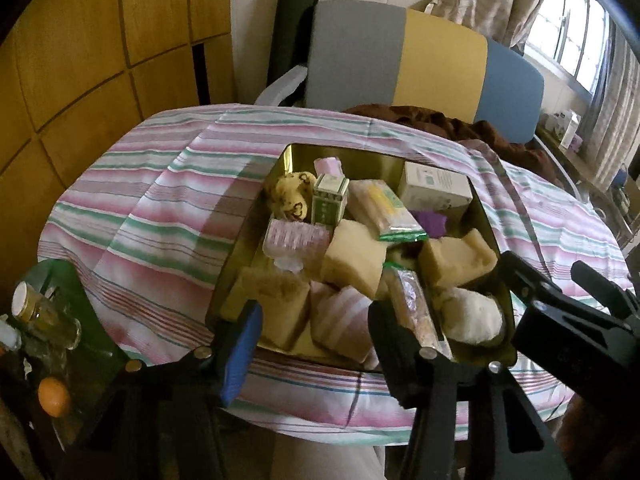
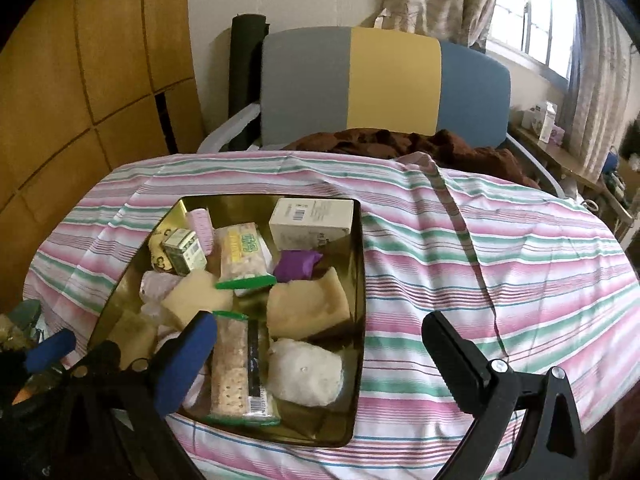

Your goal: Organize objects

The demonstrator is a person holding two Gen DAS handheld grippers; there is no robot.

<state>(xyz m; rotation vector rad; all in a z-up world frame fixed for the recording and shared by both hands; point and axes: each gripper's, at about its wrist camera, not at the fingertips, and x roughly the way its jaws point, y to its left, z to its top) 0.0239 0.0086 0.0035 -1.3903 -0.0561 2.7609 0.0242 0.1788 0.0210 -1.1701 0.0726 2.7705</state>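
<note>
Tin [image 2: 360, 280]: one, gold, square, on the striped cloth [image 2: 480, 260] of a table; in the right wrist view it lies left of centre, around 8 o'clock.

Contents, counted where they can be told apart:
- Tan blocks [image 1: 354, 258]: at least three show clearly; a fourth at the tin's 7 o'clock corner looks alike.
- Cracker packs: two, green-edged; one [image 2: 242, 256] toward 12 o'clock, one [image 2: 236, 368] at 6 o'clock.
- White box [image 2: 312, 218]: one, at the 1 o'clock corner.
- Green-and-white box [image 2: 182, 250]: one, small, at 10 o'clock.
- Purple wrapper [image 2: 298, 264]: one, just below the white box.
- White pouch [image 2: 304, 372]: one, at the 5 o'clock corner, just beside the near cracker pack.
- Pink brush [image 1: 294, 238]: one, at 9 o'clock.
- Pink striped piece [image 1: 344, 320]: one, at 6 o'clock in the left wrist view.
- Yellow patterned item [image 1: 290, 196]: one, at 11 o'clock; kind unclear.

Left gripper [image 1: 316, 336]: jaws part open over the tin's near edge, with the tan block and striped piece seen between them; whether a pad touches anything cannot be told.

Right gripper [image 2: 320, 352]: jaws wide apart and holding nothing; blue finger [image 2: 184, 360] over the tin's near left part, black finger [image 2: 456, 356] over bare cloth at 4 o'clock.

Off the tin: a bottle [image 1: 44, 314] and an orange ball [image 1: 52, 396] at 8 o'clock in the left wrist view.
</note>
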